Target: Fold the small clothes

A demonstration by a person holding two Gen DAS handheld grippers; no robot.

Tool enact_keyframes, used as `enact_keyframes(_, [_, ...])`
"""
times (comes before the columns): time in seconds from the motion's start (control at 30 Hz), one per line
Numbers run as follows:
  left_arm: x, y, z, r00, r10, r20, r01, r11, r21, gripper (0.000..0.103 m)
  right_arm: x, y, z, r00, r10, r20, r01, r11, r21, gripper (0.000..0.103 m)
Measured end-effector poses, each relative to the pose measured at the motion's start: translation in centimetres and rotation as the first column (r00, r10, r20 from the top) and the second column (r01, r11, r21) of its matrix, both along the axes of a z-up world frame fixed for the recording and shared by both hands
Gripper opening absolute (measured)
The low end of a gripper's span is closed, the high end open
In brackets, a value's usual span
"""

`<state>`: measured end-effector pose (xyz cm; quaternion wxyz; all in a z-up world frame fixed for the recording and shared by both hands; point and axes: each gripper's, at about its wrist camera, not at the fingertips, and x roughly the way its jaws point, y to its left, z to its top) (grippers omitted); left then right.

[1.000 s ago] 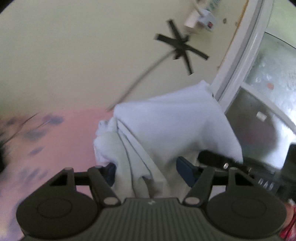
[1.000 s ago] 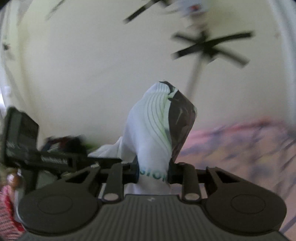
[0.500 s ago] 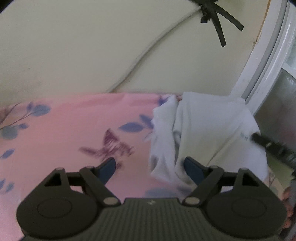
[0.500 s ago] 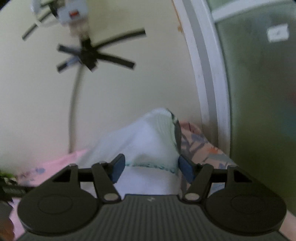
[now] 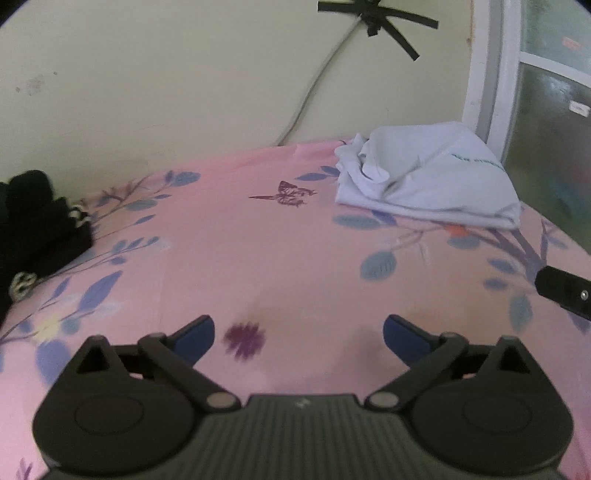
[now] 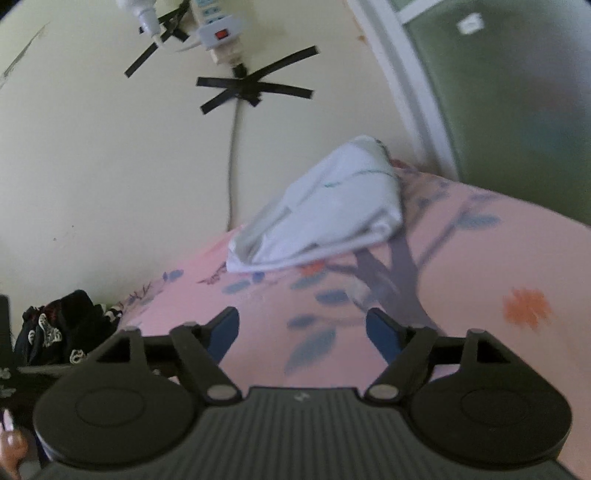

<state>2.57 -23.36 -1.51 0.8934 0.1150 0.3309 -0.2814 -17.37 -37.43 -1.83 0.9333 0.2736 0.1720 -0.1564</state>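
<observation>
A white garment point(image 5: 432, 181) lies folded in a loose bundle at the far right corner of the pink flowered bed sheet point(image 5: 258, 258), close to the wall and the window frame. The right wrist view shows the same white garment point(image 6: 325, 218) resting on the sheet point(image 6: 480, 258), well beyond the fingers. My left gripper point(image 5: 298, 334) hovers over bare sheet, its jaws still opening, nothing between them. My right gripper point(image 6: 302, 326) is likewise opening and empty, pulled back from the garment. A black part of the right gripper point(image 5: 565, 291) pokes in at the right edge of the left wrist view.
A heap of dark patterned clothes point(image 5: 33, 229) lies at the left edge of the bed, also seen as dark clothes point(image 6: 62, 328) in the right wrist view. A cream wall point(image 6: 92, 166) carries a taped cable point(image 6: 232, 158) and power strip point(image 6: 218, 33). A window frame point(image 5: 491, 74) stands on the right.
Both grippers let go of the white garment, opened wide and drew back from it. The garment dropped from hanging in the air to lying on the sheet's far corner.
</observation>
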Motion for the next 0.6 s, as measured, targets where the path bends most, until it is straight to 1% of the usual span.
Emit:
enact_keyframes(0.07, [-1.2,0.8,0.2,1.0,0.0,0.024,-0.001,1.0,0.007,0.103,-1.2,0.6,-0.1,1.0,-0.031,-0.003,0.031,1.0,0.002,0.081])
enact_keyframes(0.23, [-3.4,2.4,0.2,0.999,-0.006,0.048,0.005,1.0,0.024,0.103,-2.7,1.2,-0.5,0.997,-0.075,-0.019,0.075,0.997,0.004,0.084])
enact_keyframes(0.27, [-3.6,2.6,0.3,0.998,-0.006,0.054,0.005,1.0,0.023,0.103,-3.1,1.3,-0.5,0.997,-0.08,-0.012,0.08,0.997,0.006,0.087])
enact_keyframes(0.37, [-4.0,3.0,0.3,0.997,0.002,0.071,-0.004,1.0,0.02,0.103,-3.2,1.5,-0.6,0.996,-0.093,-0.005,0.093,0.996,-0.002,0.088])
enact_keyframes(0.6, [-3.9,3.5,0.1,0.998,0.002,0.061,-0.002,1.0,0.009,0.103,-3.1,1.4,-0.6,0.996,-0.094,0.005,0.094,0.996,0.002,0.09])
